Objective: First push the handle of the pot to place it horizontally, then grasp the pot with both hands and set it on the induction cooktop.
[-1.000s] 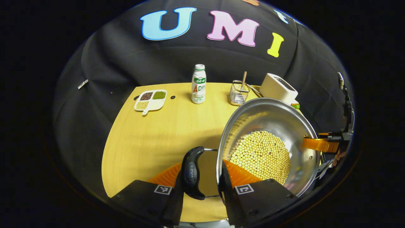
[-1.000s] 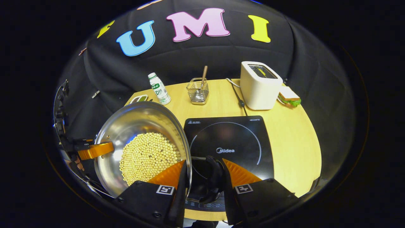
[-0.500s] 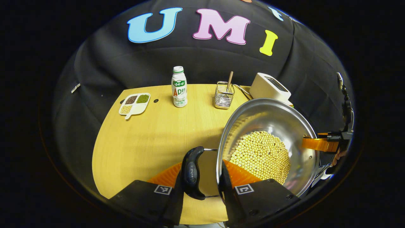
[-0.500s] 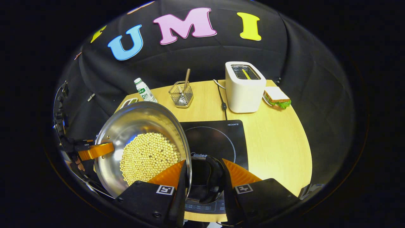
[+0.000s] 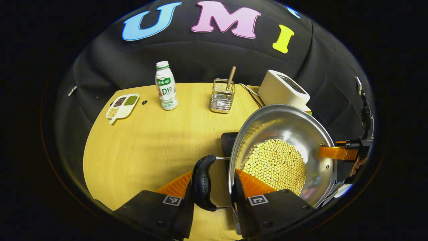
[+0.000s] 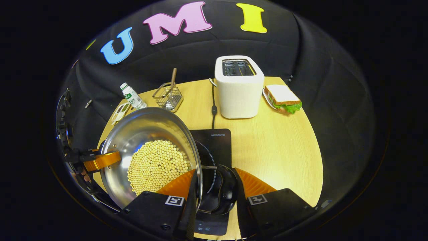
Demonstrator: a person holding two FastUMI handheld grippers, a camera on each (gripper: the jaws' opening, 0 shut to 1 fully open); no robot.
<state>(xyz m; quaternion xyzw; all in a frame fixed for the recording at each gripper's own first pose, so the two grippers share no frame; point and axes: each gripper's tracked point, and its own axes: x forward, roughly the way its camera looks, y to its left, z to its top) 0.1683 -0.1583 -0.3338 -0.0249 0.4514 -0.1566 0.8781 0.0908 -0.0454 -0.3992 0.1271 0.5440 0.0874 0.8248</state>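
Pot handles are clamped by both tools.

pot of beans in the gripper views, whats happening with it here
A person holds a steel pot of yellow beans with two tools. The left hand-held gripper is clamped on one black side handle, and the right hand-held gripper on the other. The pot hangs partly over the black induction cooktop on the wooden table; whether it touches is unclear.

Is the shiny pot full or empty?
Partly full: the pot has a heap of small yellow beans on its bottom, with bare shiny wall above them.
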